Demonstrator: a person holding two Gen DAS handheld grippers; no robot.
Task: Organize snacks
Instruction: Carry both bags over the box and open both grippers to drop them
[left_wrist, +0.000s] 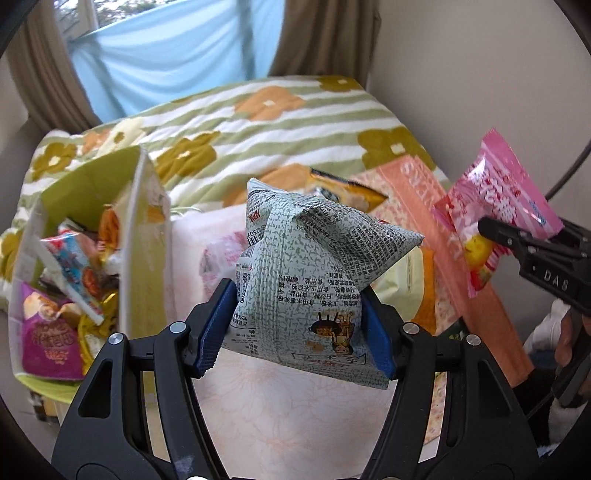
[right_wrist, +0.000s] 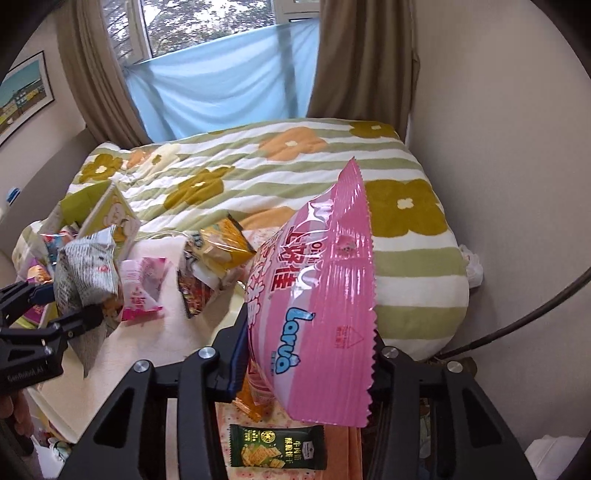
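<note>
My left gripper (left_wrist: 295, 325) is shut on a pale green speckled snack bag (left_wrist: 306, 280), held up above the pale mat; the same bag (right_wrist: 86, 273) shows at the left of the right wrist view. My right gripper (right_wrist: 306, 350) is shut on a pink snack bag (right_wrist: 321, 295), also lifted; that bag (left_wrist: 495, 206) appears at the right of the left wrist view. A green box (left_wrist: 92, 236) holding several snack packs stands at the left, its flap up.
Loose snacks lie on the mat: a yellow pack (right_wrist: 225, 243), a pink-white pack (right_wrist: 142, 288), a dark pack (right_wrist: 194, 291), a green cracker pack (right_wrist: 277, 446). An orange-pink cloth (left_wrist: 443, 236) lies to the right. A flowered quilt (right_wrist: 258, 173) and the wall lie behind.
</note>
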